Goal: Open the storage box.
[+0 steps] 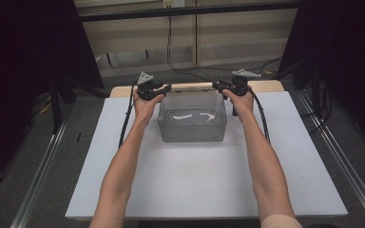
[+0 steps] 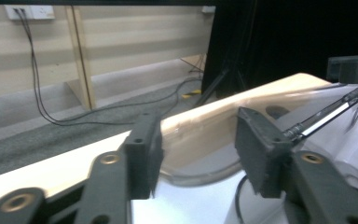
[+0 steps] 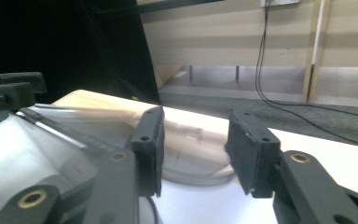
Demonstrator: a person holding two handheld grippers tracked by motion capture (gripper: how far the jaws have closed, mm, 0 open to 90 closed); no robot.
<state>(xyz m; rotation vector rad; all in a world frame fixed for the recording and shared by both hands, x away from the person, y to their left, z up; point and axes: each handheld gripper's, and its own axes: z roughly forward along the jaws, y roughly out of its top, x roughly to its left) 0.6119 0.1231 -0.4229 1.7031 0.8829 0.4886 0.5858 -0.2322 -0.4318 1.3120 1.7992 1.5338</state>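
Both forearms outstretched; L gripper (image 1: 164,88), R gripper (image 1: 218,85) part-open astride clear bin (image 1: 192,118) rim.

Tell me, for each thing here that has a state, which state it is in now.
Clear plastic box: upright on the white board, top open.
Left gripper: jaws apart, at the box's far left corner, rim between them.
Right gripper: jaws apart, at the far right corner.

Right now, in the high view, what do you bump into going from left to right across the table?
Left gripper → clear plastic box → right gripper, all above the white tabletop.
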